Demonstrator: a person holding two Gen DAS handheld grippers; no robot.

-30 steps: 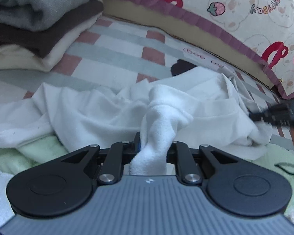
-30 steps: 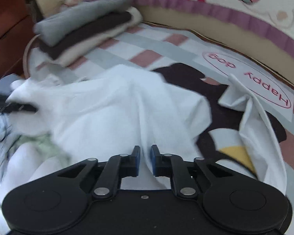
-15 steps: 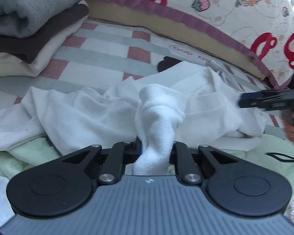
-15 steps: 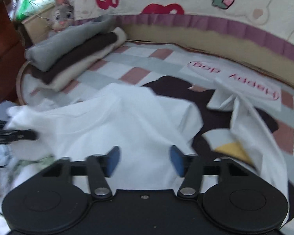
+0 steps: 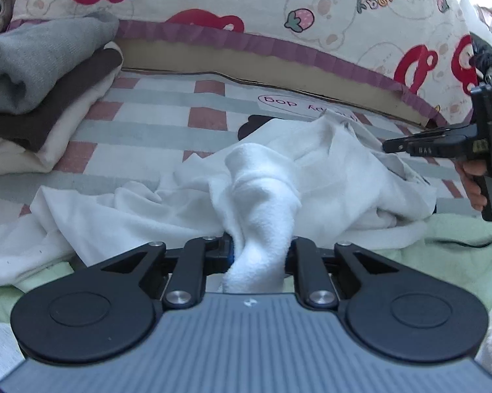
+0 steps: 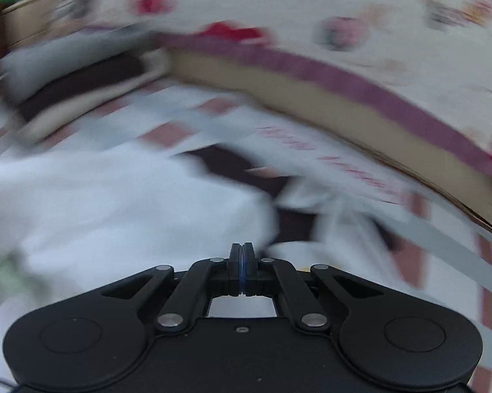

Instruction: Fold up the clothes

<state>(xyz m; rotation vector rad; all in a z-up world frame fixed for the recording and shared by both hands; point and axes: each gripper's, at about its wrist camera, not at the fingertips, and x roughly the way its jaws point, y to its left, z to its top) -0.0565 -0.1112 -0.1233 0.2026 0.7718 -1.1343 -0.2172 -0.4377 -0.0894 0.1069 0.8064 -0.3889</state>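
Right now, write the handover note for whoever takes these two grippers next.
Left gripper: shut on a thick bunch of the white garment.
Right gripper: shut, nothing between its fingers; seen from the left wrist, it hangs above the garment's right side. Its own view is motion-blurred.
White garment: crumpled, unfolded, on the checked bed sheet, near edge over green bedding.
Done: folded stack of grey, brown and cream pieces at the back left.
Left: spread the white garment flat, fold it, probably add it to the stack.
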